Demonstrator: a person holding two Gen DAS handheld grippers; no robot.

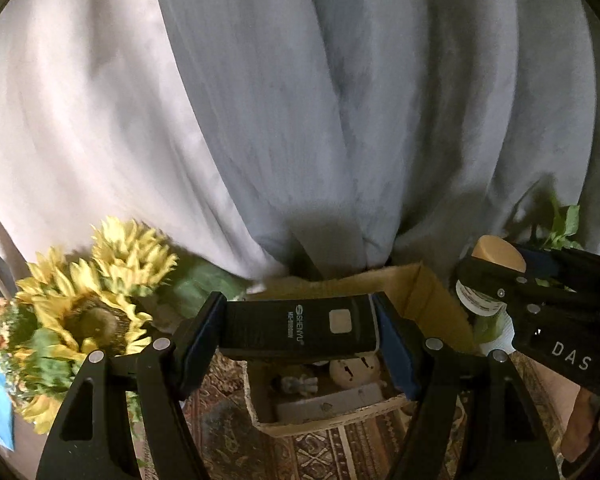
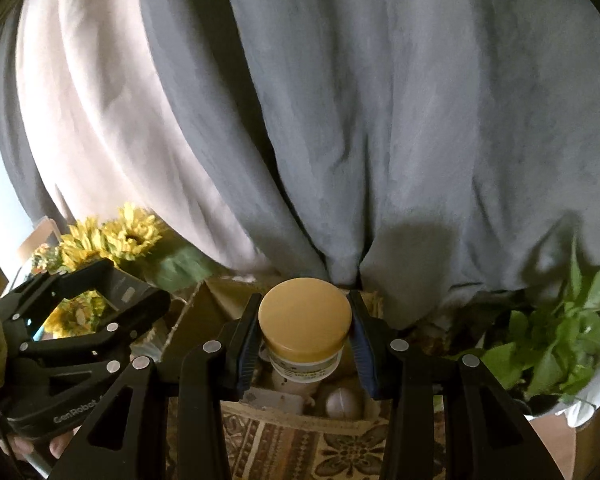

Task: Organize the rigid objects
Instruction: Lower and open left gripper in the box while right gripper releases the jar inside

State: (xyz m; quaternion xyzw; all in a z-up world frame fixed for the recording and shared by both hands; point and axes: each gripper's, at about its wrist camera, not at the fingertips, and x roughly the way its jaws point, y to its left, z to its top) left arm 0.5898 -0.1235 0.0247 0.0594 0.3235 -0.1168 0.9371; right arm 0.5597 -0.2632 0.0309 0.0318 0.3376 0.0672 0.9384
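The left gripper [image 1: 298, 330] is raised, its two fingers [image 1: 202, 334] clamped from either side on a black device [image 1: 296, 328] held crosswise between the blue pads; the right gripper [image 2: 304, 334] is raised too, its fingers [image 2: 362, 344] pressed against a jar [image 2: 305, 330] with a tan lid — upright, lid toward the camera; in the left wrist view the right gripper sits near, off to the right; a bare fingertip of the person's left hand [image 2: 58, 446] shows under the left gripper's handle.

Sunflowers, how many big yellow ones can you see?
3 in the left wrist view: one at the back, one in front, one lowest, partly hidden. More may hide behind the left tool.
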